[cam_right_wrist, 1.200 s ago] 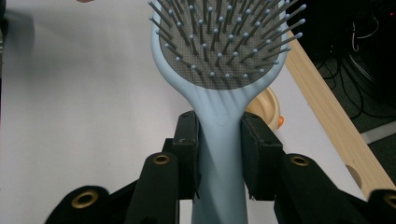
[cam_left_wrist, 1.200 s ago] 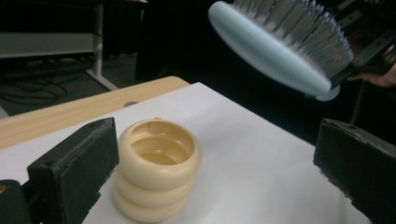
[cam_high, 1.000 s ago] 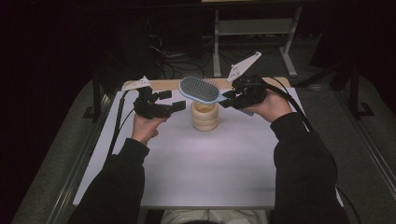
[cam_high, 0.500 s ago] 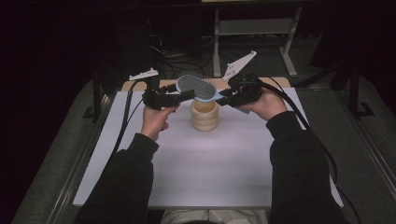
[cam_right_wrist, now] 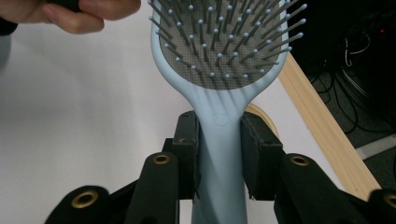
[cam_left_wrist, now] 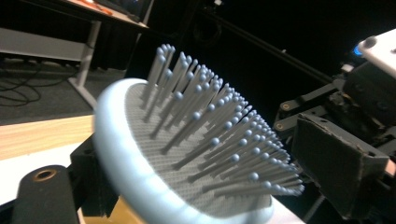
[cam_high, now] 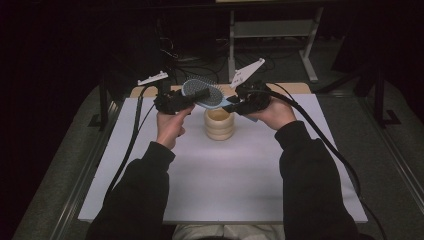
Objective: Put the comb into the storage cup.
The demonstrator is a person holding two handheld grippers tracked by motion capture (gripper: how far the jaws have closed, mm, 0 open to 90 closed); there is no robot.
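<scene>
- High view: a pale blue hairbrush (cam_high: 202, 93) is held in the air above the far middle of the tabletop (cam_high: 225, 185), just over a small wooden cup (cam_high: 219, 123).
- The hairbrush has a smooth oval plastic rim, a grey mesh-textured cushion and thin straight grey bristles, each tipped with a small ball; its flat handle narrows from the head.
- Right gripper view: the right gripper (cam_right_wrist: 218, 154) has its fingers (cam_right_wrist: 187, 156) clenched on the handle just below the head, one black rectangular pad pressed against each side.
- Left gripper view: the brush head (cam_left_wrist: 187, 158) sits right in front of the camera with the bristles slanting up and to the right; the left gripper (cam_high: 192, 96) reaches to the head in the high view, but whether its fingers are clamped or released I cannot tell.
- The wooden cup is round, light-coloured and ribbed with stacked bulges down its side; it stands upright near the far edge of the tabletop, between the two hands. Its opening looks pale inside, and I cannot tell whether anything is in it.
- The tabletop is covered by a plain white matte sheet, with a light wood strip (cam_high: 295, 88) showing along the far edge.
</scene>
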